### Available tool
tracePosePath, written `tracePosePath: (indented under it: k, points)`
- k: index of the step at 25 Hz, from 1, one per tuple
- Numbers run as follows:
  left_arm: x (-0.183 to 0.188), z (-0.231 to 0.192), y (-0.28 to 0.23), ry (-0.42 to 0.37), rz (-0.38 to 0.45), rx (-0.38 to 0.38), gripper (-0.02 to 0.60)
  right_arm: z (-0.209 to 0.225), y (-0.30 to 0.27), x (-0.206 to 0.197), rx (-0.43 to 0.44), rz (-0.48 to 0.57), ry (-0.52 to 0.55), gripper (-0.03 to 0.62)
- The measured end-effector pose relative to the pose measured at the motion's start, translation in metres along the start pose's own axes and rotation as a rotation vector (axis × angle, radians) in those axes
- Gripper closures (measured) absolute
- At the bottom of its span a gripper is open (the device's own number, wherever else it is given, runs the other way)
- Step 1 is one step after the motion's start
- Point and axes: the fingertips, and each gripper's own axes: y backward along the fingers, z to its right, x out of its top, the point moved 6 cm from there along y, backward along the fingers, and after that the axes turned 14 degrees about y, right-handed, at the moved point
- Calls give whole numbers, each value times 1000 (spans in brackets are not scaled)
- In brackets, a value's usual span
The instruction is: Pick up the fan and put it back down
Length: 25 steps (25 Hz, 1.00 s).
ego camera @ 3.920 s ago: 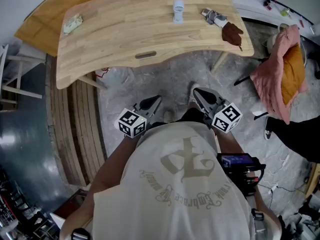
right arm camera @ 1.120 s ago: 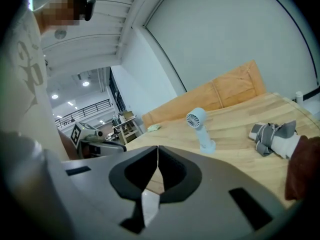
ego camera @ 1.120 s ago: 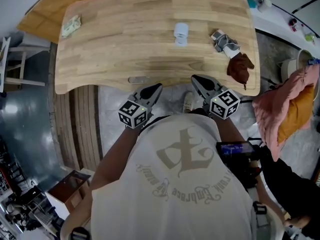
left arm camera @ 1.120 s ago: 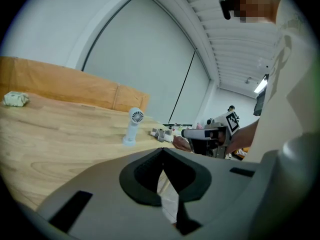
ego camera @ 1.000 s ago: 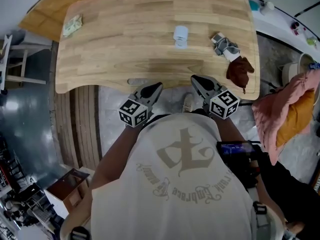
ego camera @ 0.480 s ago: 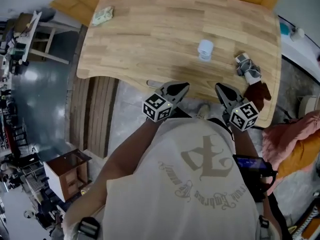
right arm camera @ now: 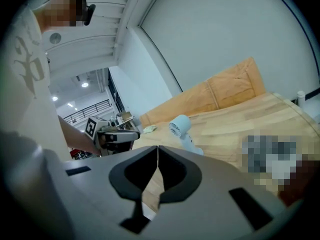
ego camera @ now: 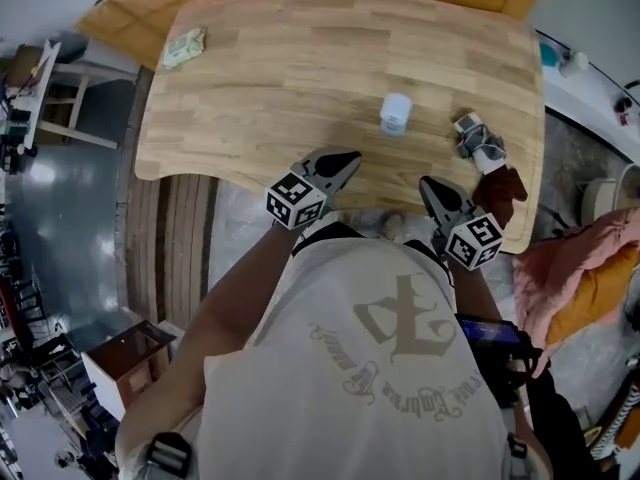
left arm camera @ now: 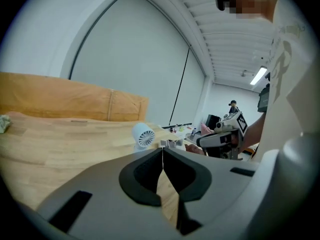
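Closest to the camera, the person in a pale printed shirt [ego camera: 390, 368] is holding one tool in each hand over the near edge of the bench [ego camera: 250, 88]. The left hand-held gripper [ego camera: 350, 157] is pointing across the wood. Its own view is showing the two dark jaws pressed together, with nothing between them. The right hand-held gripper [ego camera: 428, 184] is hanging just over the bench edge. Its jaws are also meeting in one thin line and are holding nothing.

Beyond both tools, and between them from side to side, the small white fan [ego camera: 396, 114] is resting on the bench, apart from either tool. It seems to be standing on its base, though from above this is hard to judge. Its round grille is facing toward the left tool.

To the right of the fan, a grey and white object [ego camera: 476, 140] and a brown object [ego camera: 500, 193] are lying near the bench's right edge. At the far left corner, a small pale green bundle [ego camera: 184, 46] is lying alone.
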Motion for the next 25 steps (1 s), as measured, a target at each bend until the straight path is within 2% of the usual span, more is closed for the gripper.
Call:
tracePosePath:
  k: [11,15,20,25]
  points:
    - [55,-38,-40,-168,-87,-195,565,-1,0,-1,-130,-25,-37,579]
    - [64,-42,-58,-217,-139,-247,472,-3,5,-4,-179,-32,-54,579]
    - [72,-50,-82,-281,-213,-282,309,-2,13,-5,-247,-33,-70,579]
    - [77,-56,-108,-362,-297,-343,224,-4,21,-11,-306,-45,-95,579]
